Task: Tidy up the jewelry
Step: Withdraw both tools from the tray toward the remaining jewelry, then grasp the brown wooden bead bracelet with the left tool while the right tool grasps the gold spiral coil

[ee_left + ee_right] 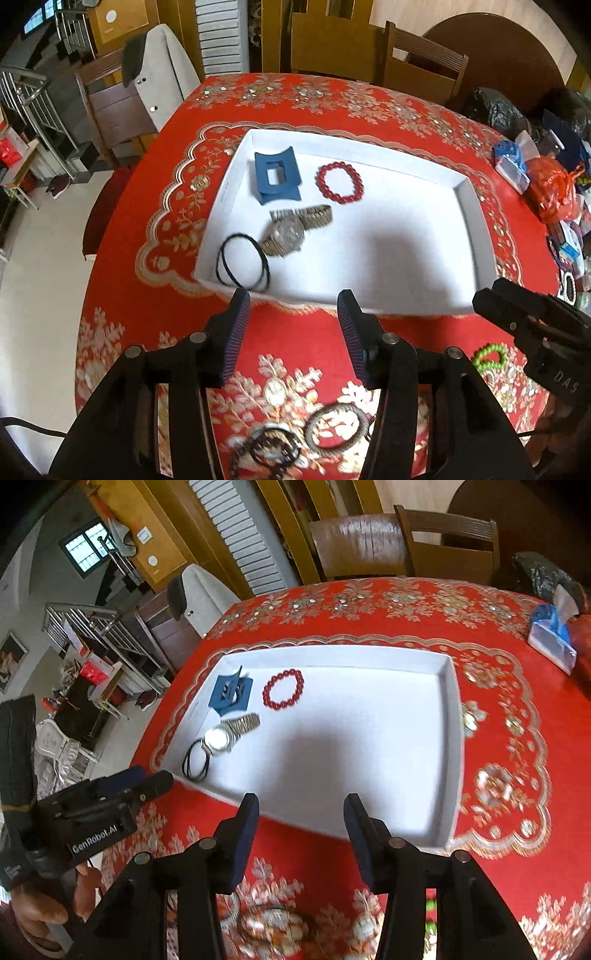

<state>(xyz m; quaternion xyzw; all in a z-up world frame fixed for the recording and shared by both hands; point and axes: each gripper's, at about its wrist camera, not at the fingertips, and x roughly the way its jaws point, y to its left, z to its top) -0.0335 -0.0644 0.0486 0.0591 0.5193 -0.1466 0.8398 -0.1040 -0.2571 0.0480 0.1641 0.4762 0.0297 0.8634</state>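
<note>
Red tablecloth [295, 325] under white tray [369, 254] (shallow, rectangular)

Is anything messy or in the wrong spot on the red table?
Yes. A green bead bracelet, a brown woven ring and dark hair ties lie loose on the red flowered tablecloth, outside the white tray. In the tray, all four pieces crowd one end.

One watch [286, 232], one tray [424, 162], two chairs [421, 62].
</note>
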